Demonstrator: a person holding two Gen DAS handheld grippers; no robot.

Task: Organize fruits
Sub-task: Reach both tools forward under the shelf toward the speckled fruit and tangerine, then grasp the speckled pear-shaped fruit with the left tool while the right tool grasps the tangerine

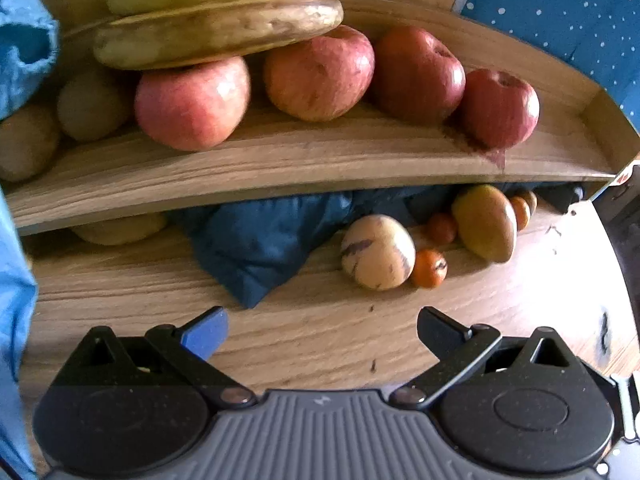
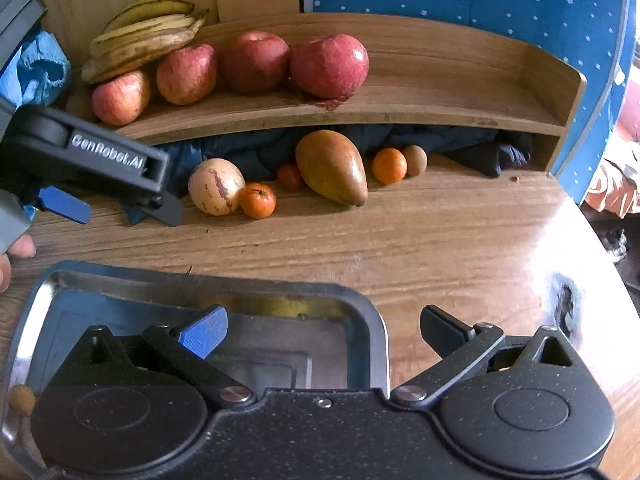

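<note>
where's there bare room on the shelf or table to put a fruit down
The shelf is bare from the rightmost apple to its right end wall. The table is bare between the metal tray and the fruit row. It is crowded at the shelf's left under the bananas and around the mango.

One legible marking: raised lettering "GenRobot.AI" on the side of the left gripper (image 2: 116, 210) body, seen from the right wrist view, white-grey on black plastic. A small embossed logo sits on the grey ribbed housing in the left wrist view, too small to read.
</note>
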